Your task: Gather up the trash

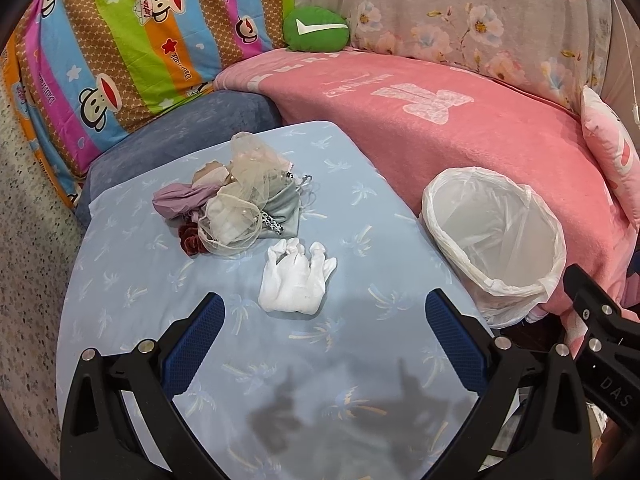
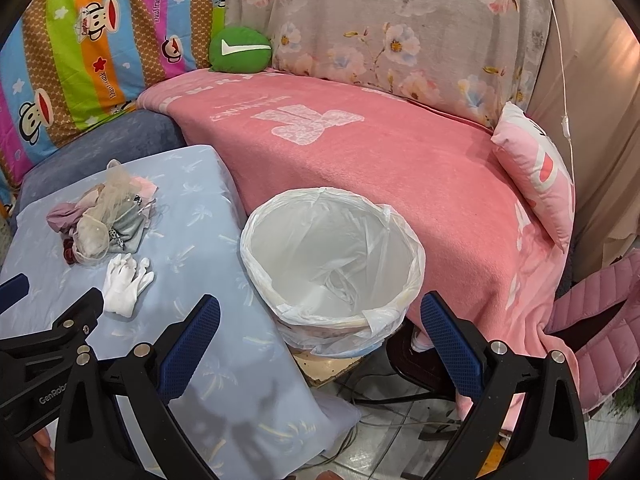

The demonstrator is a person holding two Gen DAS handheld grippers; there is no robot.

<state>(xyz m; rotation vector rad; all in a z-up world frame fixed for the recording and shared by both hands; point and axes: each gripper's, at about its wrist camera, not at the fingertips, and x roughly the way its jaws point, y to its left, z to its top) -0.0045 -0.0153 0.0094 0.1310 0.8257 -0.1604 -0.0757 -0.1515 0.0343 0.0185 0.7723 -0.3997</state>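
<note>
Left gripper (image 1: 324,316): spread wide, nothing between its 2 blue-padded fingers; it hangs above the light blue cloth (image 1: 152,320), just short of the white gloves (image 1: 295,280).
Right gripper (image 2: 320,316): also spread wide and holding nothing; it hovers over the near rim of the trash bin (image 2: 396,300).
White gloves: a crumpled pair lying on the blue cloth, near its middle, between the left gripper and the pile.
Pile of scraps (image 1: 236,200): tulle, pink and grey fabric and a dark red piece heaped together on the cloth, just beyond the gloves and close to them.
Trash bin: round, lined with a clear plastic bag, upright beside the right edge of the blue cloth and against the pink blanket (image 2: 400,168); only the liner shows inside.
Background: a green round cushion (image 1: 317,29) rests at the back, between a striped monkey-print sheet (image 1: 120,48) and a floral cover (image 1: 480,20).
</note>
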